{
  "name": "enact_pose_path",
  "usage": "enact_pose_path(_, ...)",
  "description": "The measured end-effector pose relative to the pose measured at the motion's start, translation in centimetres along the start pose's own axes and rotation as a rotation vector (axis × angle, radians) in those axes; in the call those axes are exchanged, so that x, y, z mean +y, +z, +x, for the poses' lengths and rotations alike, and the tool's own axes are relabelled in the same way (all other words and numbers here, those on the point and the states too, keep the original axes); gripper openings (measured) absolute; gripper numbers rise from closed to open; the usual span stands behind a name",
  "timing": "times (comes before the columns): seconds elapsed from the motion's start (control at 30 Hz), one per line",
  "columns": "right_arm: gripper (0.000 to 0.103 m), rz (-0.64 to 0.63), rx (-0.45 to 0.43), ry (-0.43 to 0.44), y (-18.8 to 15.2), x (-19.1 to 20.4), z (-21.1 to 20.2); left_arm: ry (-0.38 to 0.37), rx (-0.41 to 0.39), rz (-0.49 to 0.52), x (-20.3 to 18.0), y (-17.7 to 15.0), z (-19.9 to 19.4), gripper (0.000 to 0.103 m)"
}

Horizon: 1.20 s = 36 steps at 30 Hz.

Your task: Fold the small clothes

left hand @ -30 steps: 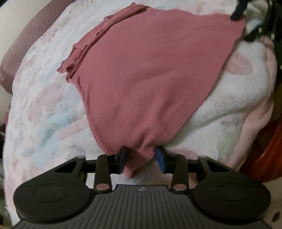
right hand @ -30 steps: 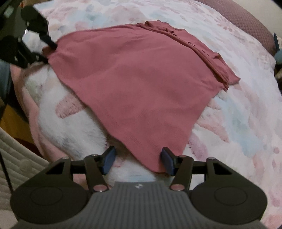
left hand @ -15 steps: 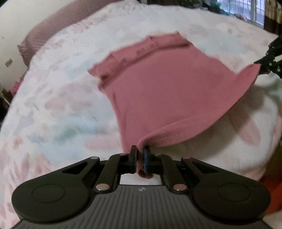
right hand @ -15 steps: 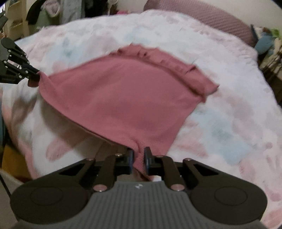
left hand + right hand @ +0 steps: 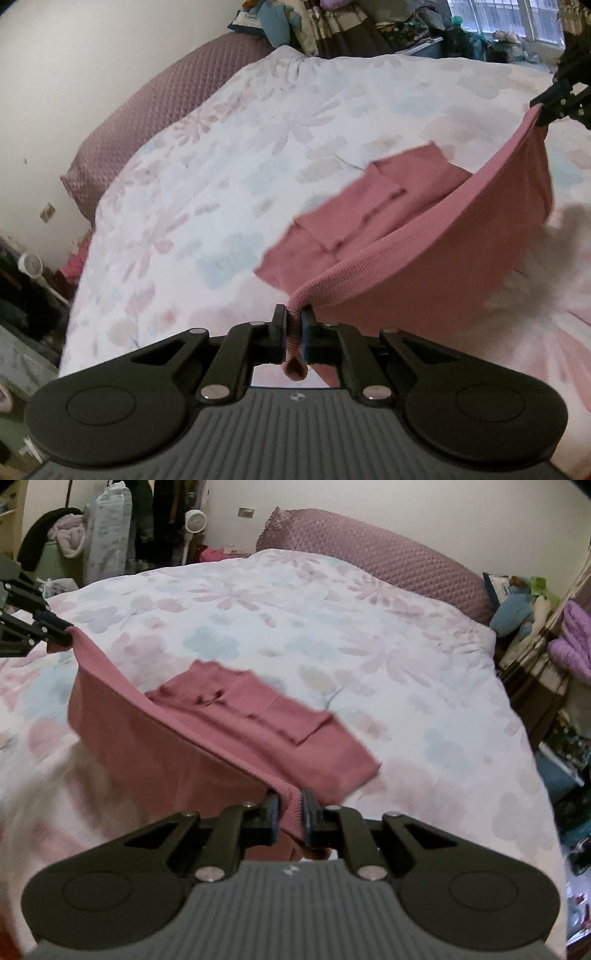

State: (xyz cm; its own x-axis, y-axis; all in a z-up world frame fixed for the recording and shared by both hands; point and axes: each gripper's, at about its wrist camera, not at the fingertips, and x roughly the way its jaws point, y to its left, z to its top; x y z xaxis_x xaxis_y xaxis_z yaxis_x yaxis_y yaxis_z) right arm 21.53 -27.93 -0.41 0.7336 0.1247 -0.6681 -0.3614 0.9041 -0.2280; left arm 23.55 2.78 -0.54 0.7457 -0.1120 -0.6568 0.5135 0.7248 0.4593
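- A floral quilt (image 5: 229, 155) covers the bed, with a mauve pillow (image 5: 388, 557) against the cream wall; clutter and a white fan (image 5: 194, 520) stand beyond.
- Half a second ago the pink garment (image 5: 436, 273) lay flatter; its near hem is now raised, the far part resting on the quilt.
- The left gripper (image 5: 293, 328) and the right gripper (image 5: 288, 806) each pinch a hem corner.
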Motion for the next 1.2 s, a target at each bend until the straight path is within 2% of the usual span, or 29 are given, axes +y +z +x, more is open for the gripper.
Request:
enact_pose_path(0.23, 0.006, -0.011, -0.003, -0.030, 6.2, -4.0, 6.6, 0.026, 0.006, 0.048, 2.7, 4.9, 7.1, 0.007)
enact_pose_path(0.4, 0.006, 0.024, 0.034, -0.018, 9.4, -7.7, 14.0, -0.015, 0.058, 0.032, 4.2, 7.1, 14.0, 0.007)
enact_pose_path(0.53, 0.006, 0.069, 0.094, 0.003, 10.2, -9.9, 21.2, -0.068, 0.121, 0.001, 4.6, 7.7, 20.4, 0.007)
enact_pose_path(0.7, 0.007, 0.119, 0.169, 0.023, 8.8, -11.2, 29.1, -0.121, 0.181, -0.034, 4.4, 7.0, 26.8, 0.008)
enact_pose_path(0.87, 0.007, 0.165, 0.186, 0.039, 6.9, -11.3, 33.2, -0.138, 0.194, -0.089, 4.5, 5.8, 29.9, 0.010)
enact_pose_path(0.93, 0.008, 0.177, 0.177, 0.035, 6.4, -11.2, 34.0, -0.122, 0.180, -0.132, 4.8, 5.5, 30.4, 0.020)
enact_pose_path(0.97, 0.010, 0.182, 0.178, 0.032, 6.3, -11.1, 34.5, -0.117, 0.176, -0.159, 5.0, 5.4, 30.6, 0.023)
enact_pose_path(1.03, 0.016, 0.189, 0.171, 0.010, 6.1, -11.1, 34.9, -0.101, 0.148, -0.206, 5.6, 5.3, 30.7, 0.032)
enact_pose_path(1.1, 0.034, 0.209, 0.151, -0.022, 6.1, -11.3, 34.8, -0.048, 0.134, -0.246, 6.1, 5.0, 30.2, 0.043)
enact_pose_path(1.2, 0.035, 0.275, 0.124, -0.017, 6.1, -12.1, 33.1, -0.043, 0.112, -0.306, 7.2, 4.3, 28.3, 0.046)
